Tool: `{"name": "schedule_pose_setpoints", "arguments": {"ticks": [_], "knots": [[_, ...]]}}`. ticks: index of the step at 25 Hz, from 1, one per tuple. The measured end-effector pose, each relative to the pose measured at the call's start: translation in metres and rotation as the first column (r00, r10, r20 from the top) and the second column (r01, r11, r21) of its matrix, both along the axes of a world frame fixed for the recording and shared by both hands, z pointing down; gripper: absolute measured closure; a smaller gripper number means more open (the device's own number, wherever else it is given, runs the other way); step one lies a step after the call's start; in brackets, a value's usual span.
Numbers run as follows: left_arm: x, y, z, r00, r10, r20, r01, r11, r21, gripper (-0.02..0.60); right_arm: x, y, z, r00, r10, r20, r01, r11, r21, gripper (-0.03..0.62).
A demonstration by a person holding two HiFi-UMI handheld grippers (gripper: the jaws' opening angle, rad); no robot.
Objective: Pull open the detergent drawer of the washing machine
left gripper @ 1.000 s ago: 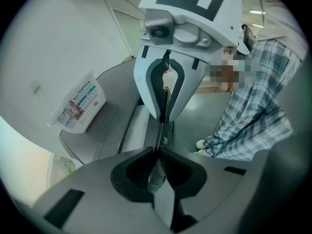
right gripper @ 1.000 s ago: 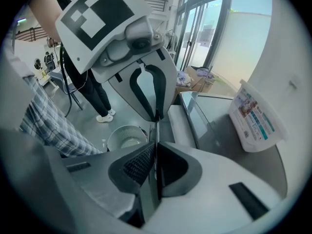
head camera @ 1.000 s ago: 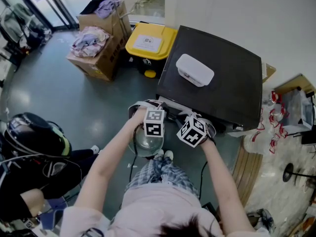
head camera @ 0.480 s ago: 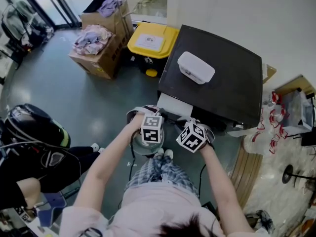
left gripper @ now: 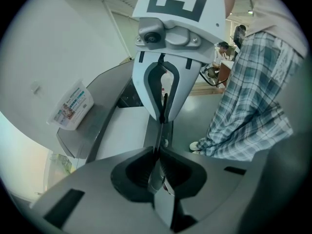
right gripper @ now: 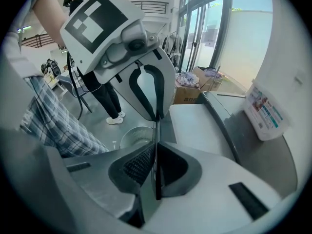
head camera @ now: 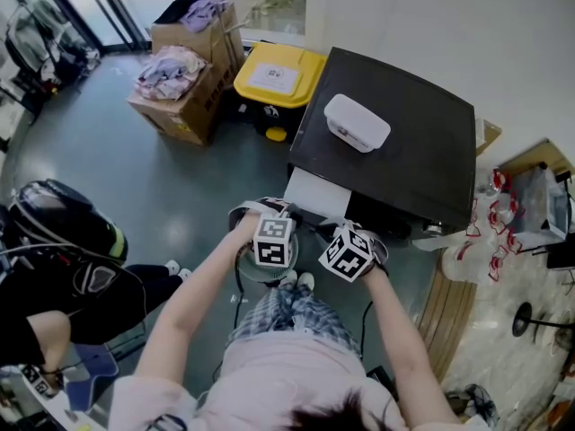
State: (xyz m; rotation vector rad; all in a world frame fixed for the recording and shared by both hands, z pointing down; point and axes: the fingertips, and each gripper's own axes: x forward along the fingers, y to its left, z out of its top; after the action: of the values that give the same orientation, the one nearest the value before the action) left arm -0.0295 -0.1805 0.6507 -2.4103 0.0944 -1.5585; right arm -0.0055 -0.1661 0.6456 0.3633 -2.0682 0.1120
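The drawer (head camera: 316, 194) stands pulled out from the front of the dark washer (head camera: 413, 160), and a white box (head camera: 357, 123) lies on top of the washer. The jaws of the left gripper (left gripper: 157, 168) are closed on the thin front edge of the drawer. The jaws of the right gripper (right gripper: 155, 174) clamp the same edge just beside it.

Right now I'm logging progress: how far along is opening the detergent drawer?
Done: the white detergent drawer already sticks out of the washing machine. In hand: the left gripper and right gripper are both shut on its front edge. Left: any remaining travel; whether it is fully out I cannot tell.
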Motion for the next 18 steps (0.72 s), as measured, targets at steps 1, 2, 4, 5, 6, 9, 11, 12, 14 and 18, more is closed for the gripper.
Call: {"name": "schedule_pose_setpoints", "arguments": {"ticks": [1, 2, 4, 5, 6, 9, 11, 12, 14, 18], "knots": [[0.000, 0.002, 0.000, 1.000, 0.000, -0.002, 0.000, 1.000, 0.000, 0.520, 0.000, 0.002, 0.000, 1.000, -0.001, 0.002, 0.001, 1.000, -0.001, 0.548], [-0.001, 0.004, 0.000, 1.000, 0.001, -0.004, -0.001, 1.000, -0.001, 0.520, -0.001, 0.005, 0.001, 1.000, -0.002, 0.003, 0.002, 1.000, -0.002, 0.548], [-0.002, 0.009, 0.000, 1.000, 0.003, -0.005, -0.003, 1.000, -0.002, 0.520, -0.001, 0.010, 0.001, 1.000, -0.005, 0.004, 0.005, 1.000, -0.003, 0.548], [-0.002, 0.011, 0.000, 1.000, 0.006, -0.006, -0.006, 1.000, -0.003, 0.520, -0.001, 0.012, 0.001, 1.000, -0.006, 0.004, 0.006, 1.000, -0.003, 0.548], [-0.002, 0.014, 0.000, 1.000, 0.008, -0.007, -0.008, 1.000, -0.003, 0.520, -0.001, 0.014, 0.001, 1.000, -0.007, 0.004, 0.007, 1.000, -0.003, 0.548], [-0.003, 0.019, -0.001, 1.000, 0.017, -0.006, -0.017, 1.000, -0.005, 0.522, -0.003, 0.019, 0.001, 1.000, -0.010, 0.005, 0.010, 1.000, -0.005, 0.548], [-0.004, 0.023, 0.000, 1.000, 0.026, -0.001, -0.026, 1.000, -0.006, 0.522, -0.004, 0.023, 0.001, 1.000, -0.013, 0.005, 0.013, 1.000, -0.008, 0.548], [-0.005, 0.026, 0.001, 1.000, 0.029, 0.002, -0.029, 1.000, -0.007, 0.522, -0.005, 0.025, 0.002, 1.000, -0.016, 0.006, 0.016, 1.000, -0.009, 0.548], [-0.005, 0.031, 0.002, 0.999, 0.032, 0.005, -0.032, 0.999, -0.010, 0.522, -0.005, 0.030, 0.003, 1.000, -0.018, 0.007, 0.018, 1.000, -0.011, 0.548], [-0.006, 0.038, 0.004, 1.000, 0.032, 0.000, -0.032, 0.999, -0.008, 0.523, -0.005, 0.037, 0.006, 1.000, -0.014, 0.006, 0.014, 1.000, -0.013, 0.549]]}}
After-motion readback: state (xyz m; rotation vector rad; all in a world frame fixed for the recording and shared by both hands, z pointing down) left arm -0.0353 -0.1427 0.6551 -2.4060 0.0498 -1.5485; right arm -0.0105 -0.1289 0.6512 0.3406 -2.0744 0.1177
